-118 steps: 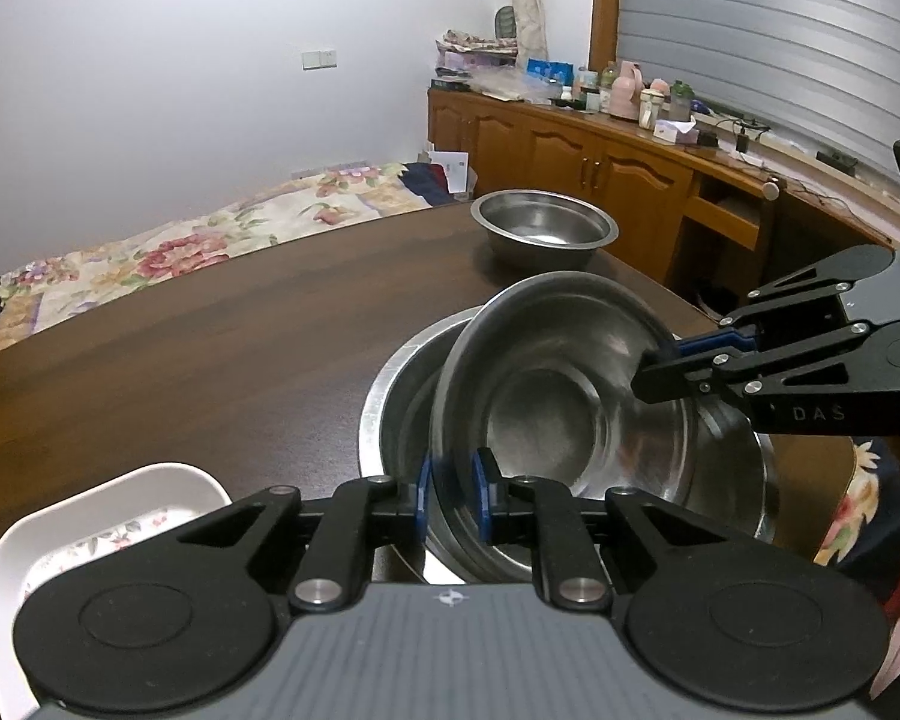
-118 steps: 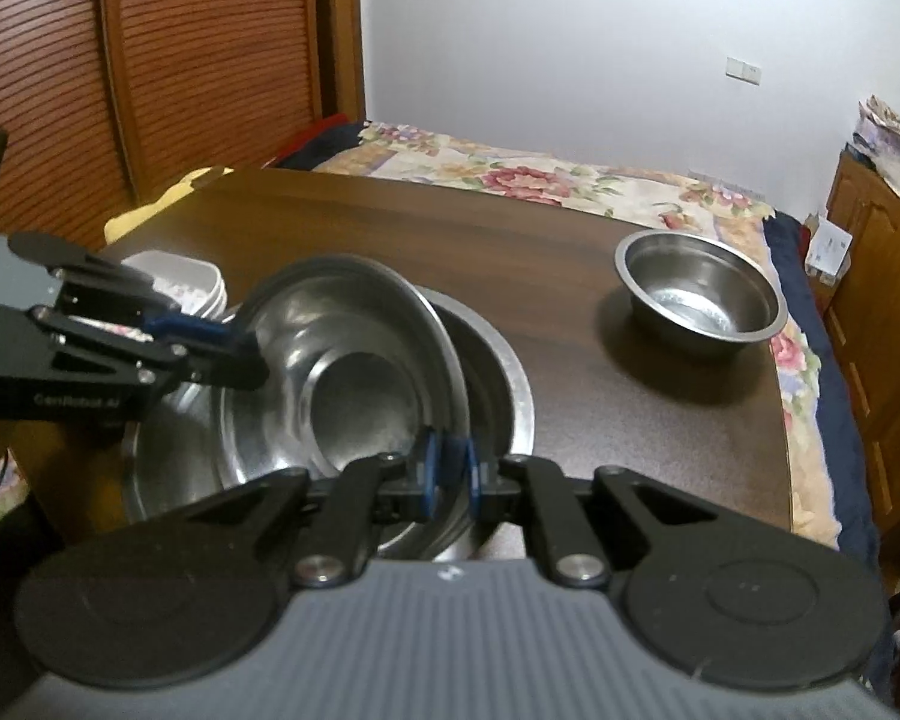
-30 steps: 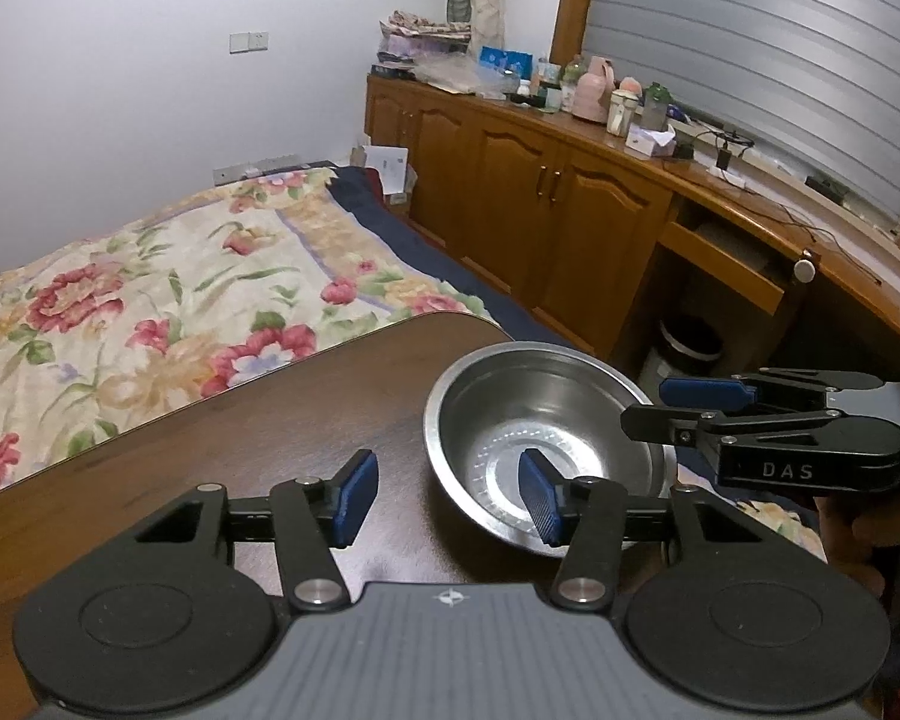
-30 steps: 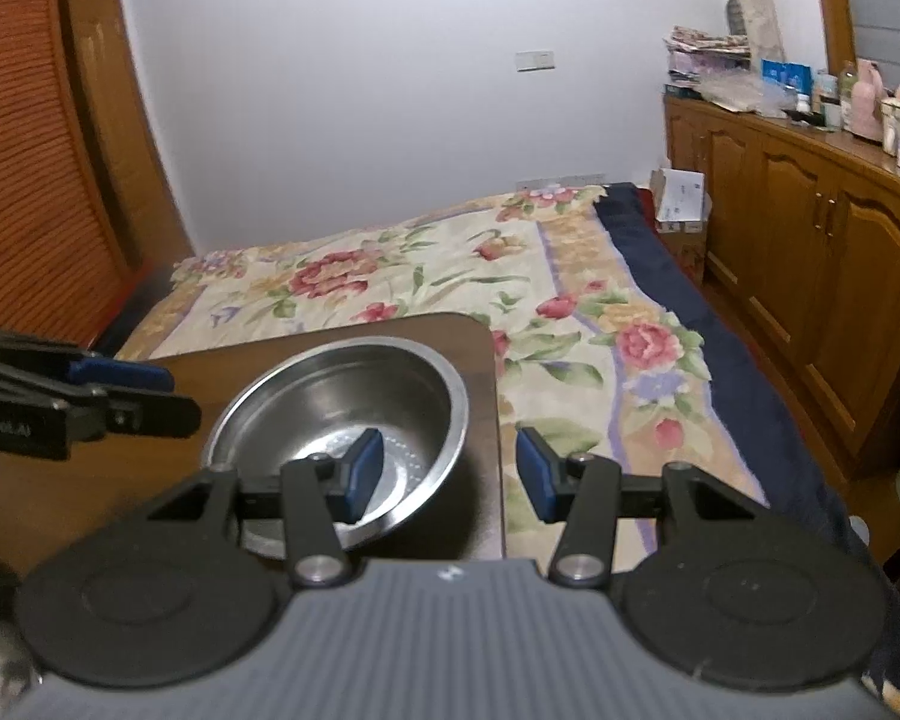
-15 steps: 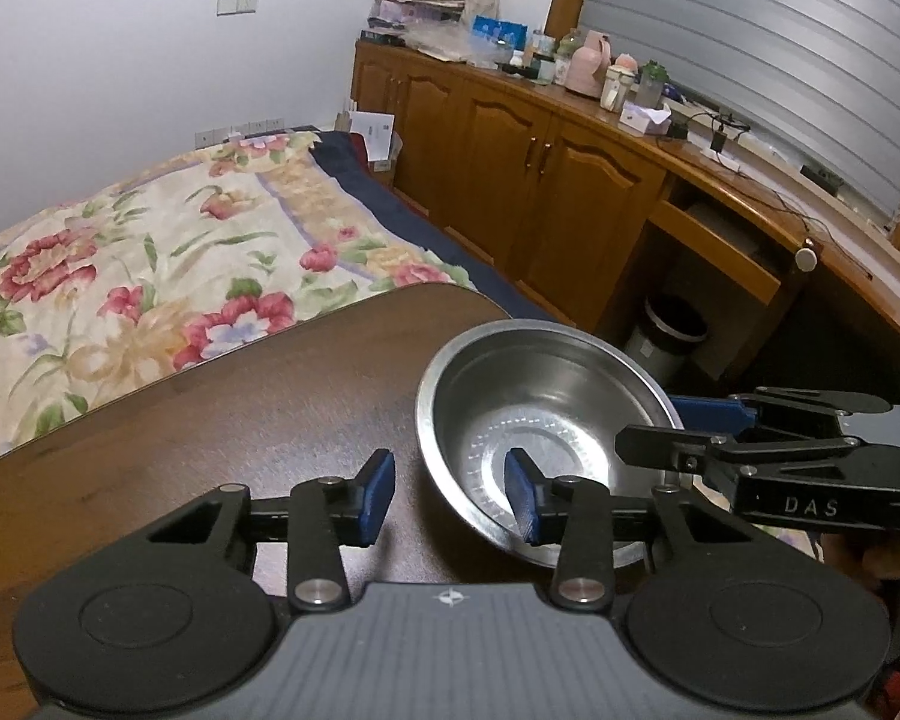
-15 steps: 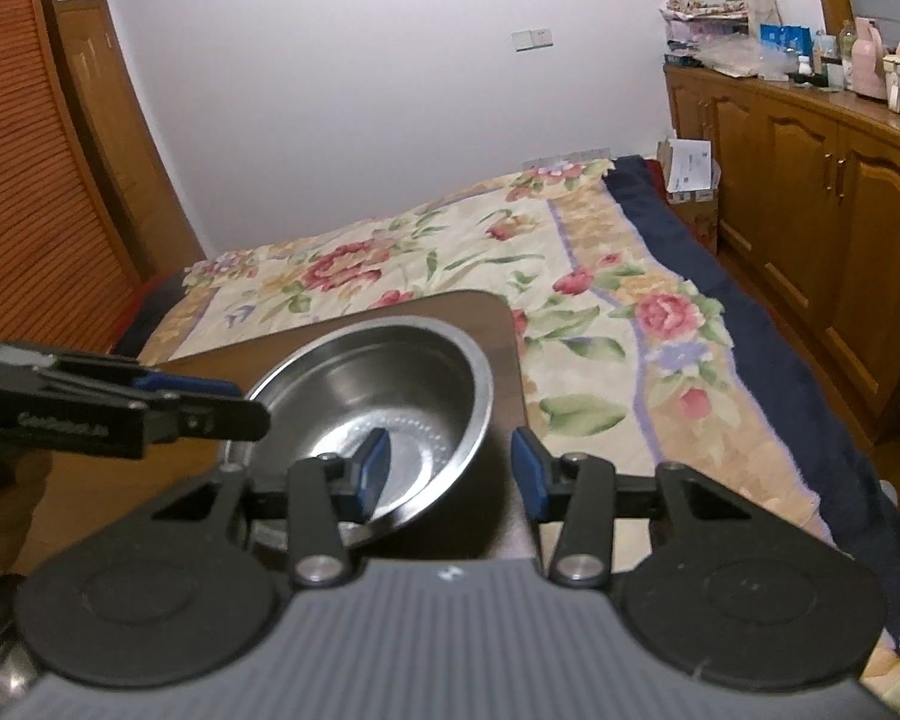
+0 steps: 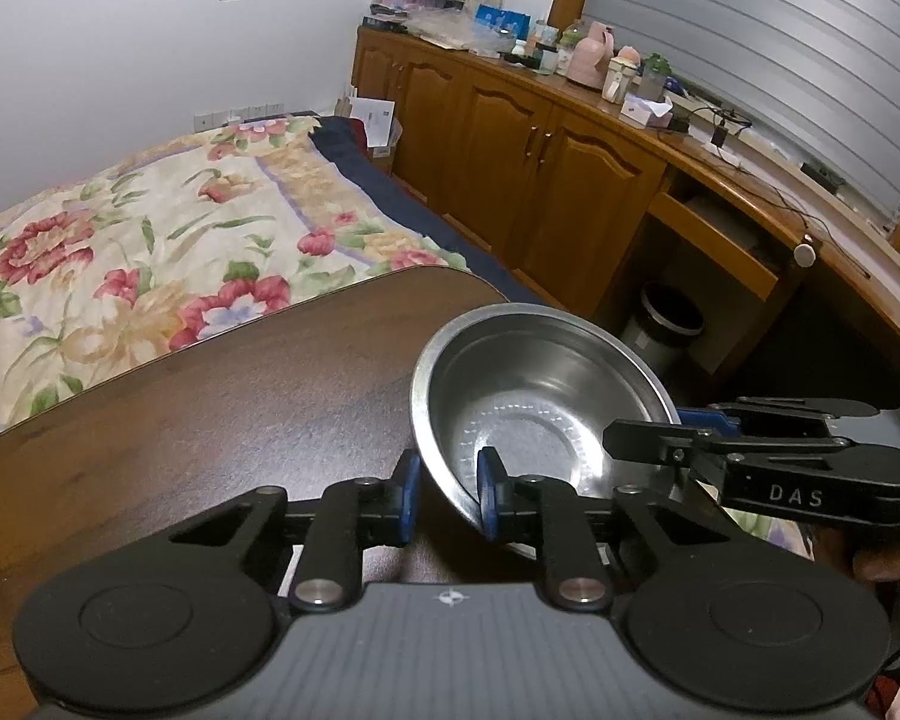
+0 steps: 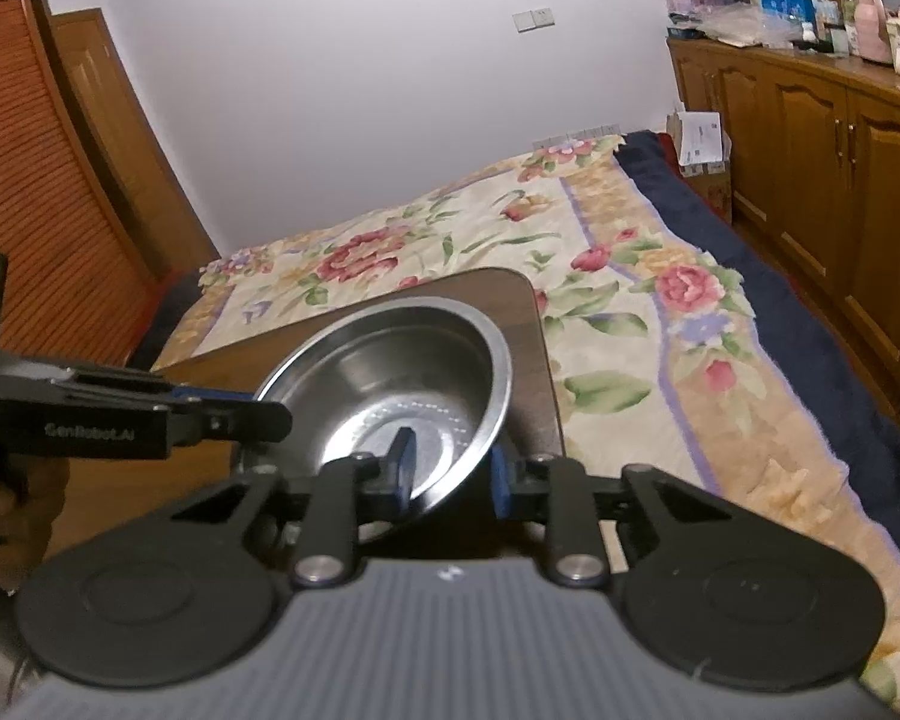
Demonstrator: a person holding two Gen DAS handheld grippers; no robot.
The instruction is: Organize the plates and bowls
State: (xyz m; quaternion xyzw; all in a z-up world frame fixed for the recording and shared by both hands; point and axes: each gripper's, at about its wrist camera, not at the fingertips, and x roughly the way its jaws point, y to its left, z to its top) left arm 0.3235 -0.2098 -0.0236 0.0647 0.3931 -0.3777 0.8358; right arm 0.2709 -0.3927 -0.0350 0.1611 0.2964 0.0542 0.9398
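Note:
A steel bowl (image 7: pixel 540 414) sits tilted at the far corner of the dark wooden table (image 7: pixel 210 432). My left gripper (image 7: pixel 448 492) straddles its near rim, one blue pad inside and one outside; the jaws are closing and the pads meet the wall. From the right, my right gripper (image 7: pixel 642 432) clamps the opposite rim. In the right wrist view, the same bowl (image 8: pixel 390 384) has its rim between the right gripper (image 8: pixel 448 471) pads, whose jaws are closing too. The left gripper (image 8: pixel 270 411) reaches in from the left.
The table's rounded corner (image 8: pixel 528 324) lies just beyond the bowl. Past it is a bed with a floral cover (image 7: pixel 150 240). Wooden cabinets (image 7: pixel 540 180) line the right wall, with a bin (image 7: pixel 669 315) below. A person's hand (image 8: pixel 6 504) holds the left gripper.
Over the last second both grippers' jaws narrowed from wide apart onto the bowl's rim, and the bowl now sits tilted. Earlier, both held another bowl over a larger one.

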